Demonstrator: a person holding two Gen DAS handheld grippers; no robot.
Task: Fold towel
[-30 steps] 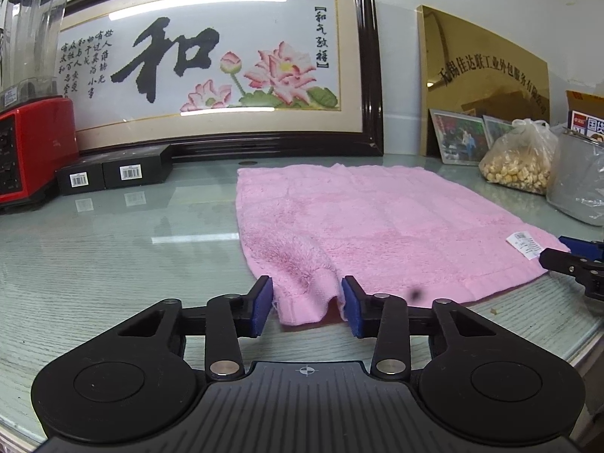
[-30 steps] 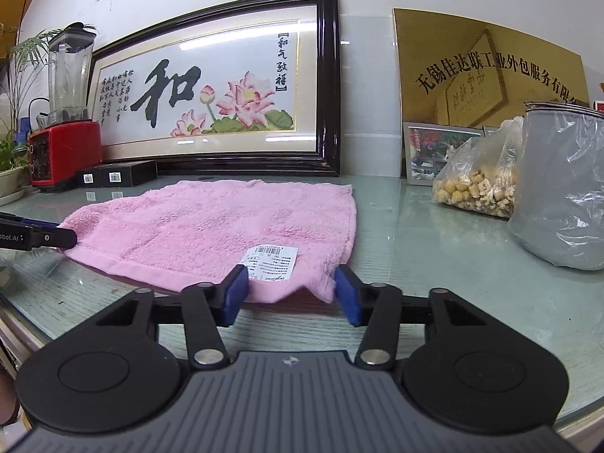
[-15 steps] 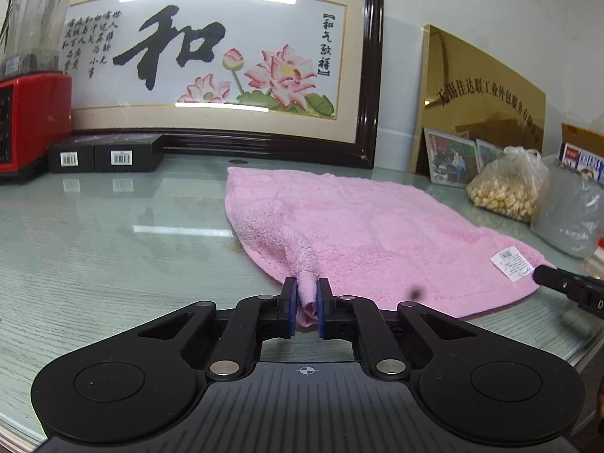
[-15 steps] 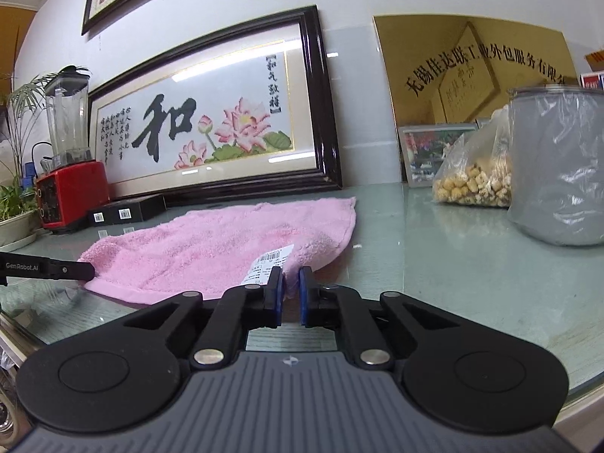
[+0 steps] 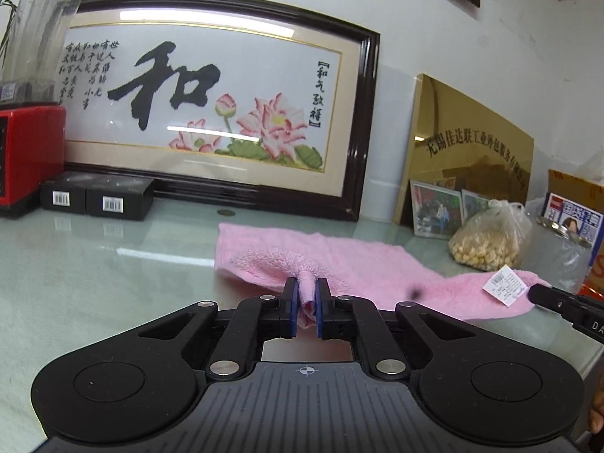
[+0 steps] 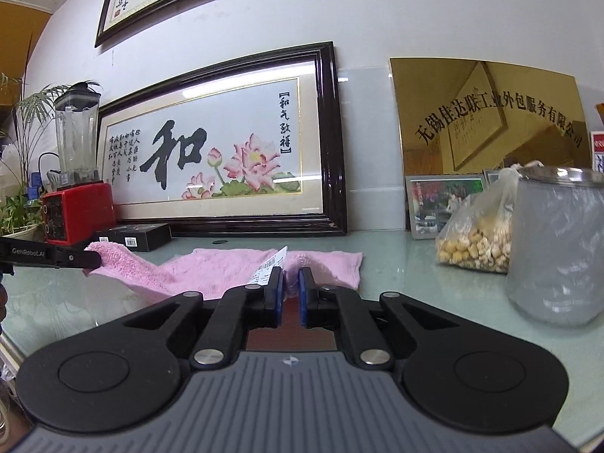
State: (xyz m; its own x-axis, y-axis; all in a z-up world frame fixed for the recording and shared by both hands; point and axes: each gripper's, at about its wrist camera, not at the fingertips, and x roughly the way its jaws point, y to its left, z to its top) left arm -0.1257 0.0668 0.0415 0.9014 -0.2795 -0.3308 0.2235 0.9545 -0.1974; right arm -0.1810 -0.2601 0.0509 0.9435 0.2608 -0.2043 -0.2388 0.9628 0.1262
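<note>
On glossy glass table (image 5: 94,283), fluffy pink towel (image 5: 370,264), corners pinched

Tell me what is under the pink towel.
The glass tabletop lies under the towel; its near edge is lifted by both grippers. Anything beneath the flat part is hidden.

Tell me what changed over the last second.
Both grippers went from open to shut: the left gripper pinched the pink towel at its near-left corner, the right gripper at the tagged corner, and both lifted the near edge. The far edge stayed on the table.
</note>
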